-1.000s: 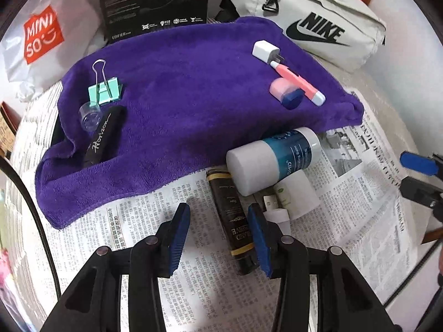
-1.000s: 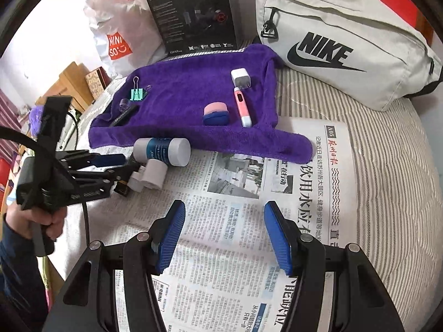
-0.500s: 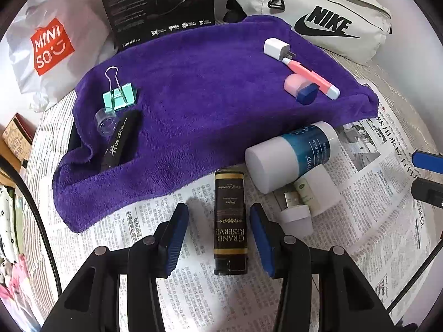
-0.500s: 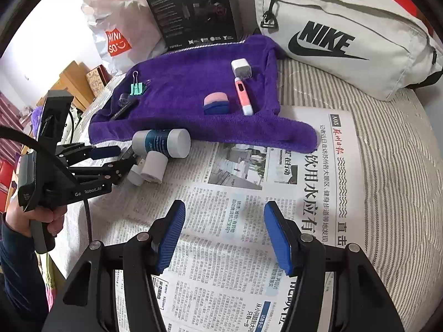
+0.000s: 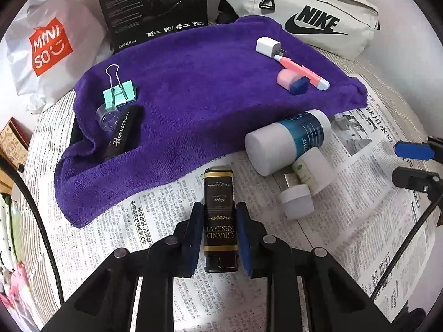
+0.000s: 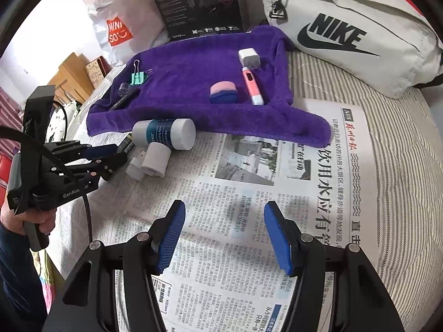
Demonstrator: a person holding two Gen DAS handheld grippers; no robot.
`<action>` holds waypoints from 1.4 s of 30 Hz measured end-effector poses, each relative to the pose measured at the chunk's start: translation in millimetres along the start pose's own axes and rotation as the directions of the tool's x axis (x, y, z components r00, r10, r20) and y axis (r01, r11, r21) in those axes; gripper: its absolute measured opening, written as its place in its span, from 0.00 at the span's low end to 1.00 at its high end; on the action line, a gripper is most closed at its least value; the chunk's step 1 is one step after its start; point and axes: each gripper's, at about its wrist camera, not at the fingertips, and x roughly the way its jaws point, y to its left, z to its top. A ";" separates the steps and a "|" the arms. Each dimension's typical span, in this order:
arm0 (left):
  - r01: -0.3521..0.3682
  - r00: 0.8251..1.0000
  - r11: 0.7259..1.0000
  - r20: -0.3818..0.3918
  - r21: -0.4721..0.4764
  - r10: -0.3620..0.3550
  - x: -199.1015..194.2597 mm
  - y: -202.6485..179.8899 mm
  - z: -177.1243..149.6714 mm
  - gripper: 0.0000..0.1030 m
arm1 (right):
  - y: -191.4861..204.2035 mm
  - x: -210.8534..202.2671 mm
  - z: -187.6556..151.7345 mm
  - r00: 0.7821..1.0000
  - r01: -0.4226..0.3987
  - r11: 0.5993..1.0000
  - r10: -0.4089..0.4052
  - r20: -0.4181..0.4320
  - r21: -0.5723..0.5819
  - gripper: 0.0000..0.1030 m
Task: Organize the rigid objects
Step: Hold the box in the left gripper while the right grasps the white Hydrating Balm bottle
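Where half a second ago the left gripper (image 5: 218,235) stood open around the black lighter (image 5: 220,215) with a gap on both sides, its blue pads now press against both long sides of it, clamped on the lower half printed "GRAND RESERVE". The lighter lies flat on the newspaper (image 5: 155,238), just short of the purple towel's (image 5: 193,105) near edge, and it fills more of the left wrist view than before. The right gripper (image 6: 224,232) has not changed: its jaws are spread wide over bare newsprint, holding nothing, well apart from the objects.

Just right of the lighter lies a small cluster: a white and blue bottle (image 5: 288,141) on its side, a white tube (image 5: 314,170) touching it, and a small white cap (image 5: 296,202) nearest the gripper. None of them touches the lighter. On the towel's left end sit a green binder clip (image 5: 119,94), a clear round cap (image 5: 108,116) and a black "Horizon" case (image 5: 121,135), close together. At its right end are a white charger plug (image 5: 267,46), a pink pen-like stick (image 5: 303,73) and a pink and blue eraser (image 5: 292,81). Behind the towel stand a black product box (image 5: 152,8), a Miniso bag (image 5: 49,47) and a white Nike bag (image 5: 313,13). The stretch of towel between the two groups is bare.
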 end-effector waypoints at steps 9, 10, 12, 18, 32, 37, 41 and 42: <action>0.002 1.000 1.000 0.009 -0.018 -0.002 -2.1 11.8 -4.0 0.22 | 13.7 6.3 6.6 1.000 -0.024 1.000 0.024 0.009 0.013 0.57; -0.003 1.000 1.000 0.007 -0.024 0.003 -3.0 16.3 -6.6 0.22 | 16.5 7.4 8.0 1.000 -0.025 1.000 0.024 0.011 0.014 0.57; -0.005 1.000 0.999 0.005 -0.048 0.006 -6.4 28.0 -13.1 0.22 | 25.1 10.2 13.9 0.999 -0.018 1.000 0.017 0.027 0.012 0.57; -0.014 1.000 0.995 0.006 -0.098 0.015 -13.5 55.5 -32.5 0.22 | 53.2 25.4 38.1 0.998 -0.018 0.999 0.016 0.064 0.030 0.63; 0.066 0.997 0.988 0.050 -0.141 -0.059 -20.1 70.3 -46.5 0.22 | 80.2 67.2 60.4 0.994 0.099 0.992 -0.103 0.047 0.079 0.82; 0.078 0.996 0.984 0.056 -0.157 -0.070 -22.5 73.6 -50.5 0.22 | 82.1 82.8 62.7 0.991 0.123 0.988 -0.126 0.032 0.089 0.78; 0.075 0.996 0.985 0.058 -0.154 -0.067 -22.1 72.2 -50.5 0.22 | 78.9 81.6 63.1 0.993 0.090 0.991 -0.097 0.069 0.096 0.75; 0.075 0.996 0.985 0.057 -0.154 -0.066 -22.1 72.2 -50.7 0.22 | 77.4 79.6 62.4 0.994 0.077 0.992 -0.084 0.074 0.098 0.75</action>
